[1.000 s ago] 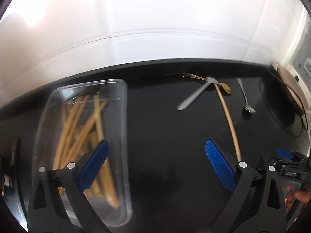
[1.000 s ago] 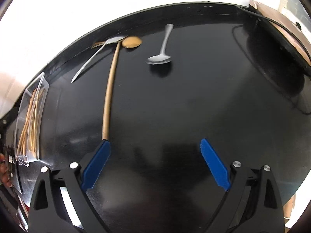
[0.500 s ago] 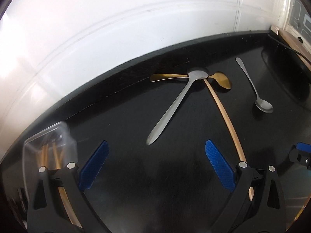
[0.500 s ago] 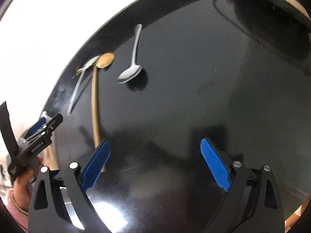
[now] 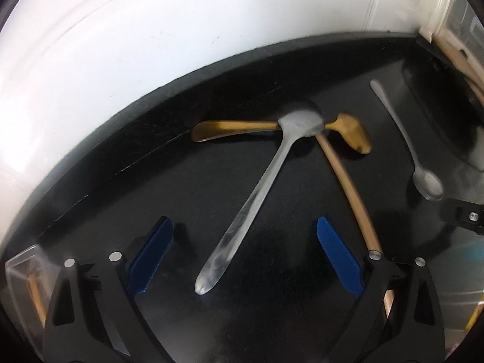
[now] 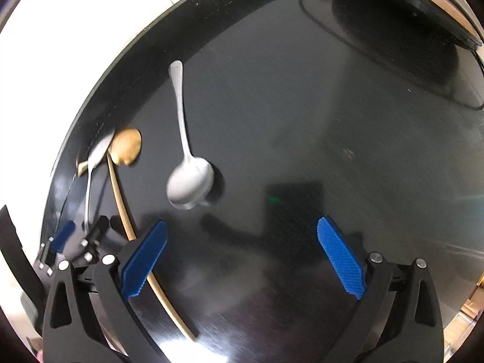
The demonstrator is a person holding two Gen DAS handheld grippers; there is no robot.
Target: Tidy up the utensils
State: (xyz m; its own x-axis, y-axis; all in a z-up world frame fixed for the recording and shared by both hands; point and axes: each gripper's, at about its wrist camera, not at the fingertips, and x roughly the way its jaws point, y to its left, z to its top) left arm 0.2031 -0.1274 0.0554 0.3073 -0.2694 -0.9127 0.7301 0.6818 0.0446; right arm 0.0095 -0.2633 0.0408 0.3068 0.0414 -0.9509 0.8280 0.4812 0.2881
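Your left tongs (image 5: 242,257) stand apart over a silver spoon's (image 5: 257,193) handle on the glossy black surface (image 6: 302,106) (white wall (image 5: 151,45) behind). Your right tongs (image 6: 242,257) are opening, nothing between them.

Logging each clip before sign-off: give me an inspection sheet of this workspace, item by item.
Surface: glossy black tabletop, reflective.
Job's things: large silver spoon overlapping gold spoon; long wooden stick; small silver spoon lying apart; clear plastic container at the edge.
Clutter: nothing seen.
Grippers: left gripper open around the large spoon's handle; right gripper opening, nothing between.
Cables: black cable.
Surroundings: white wall.
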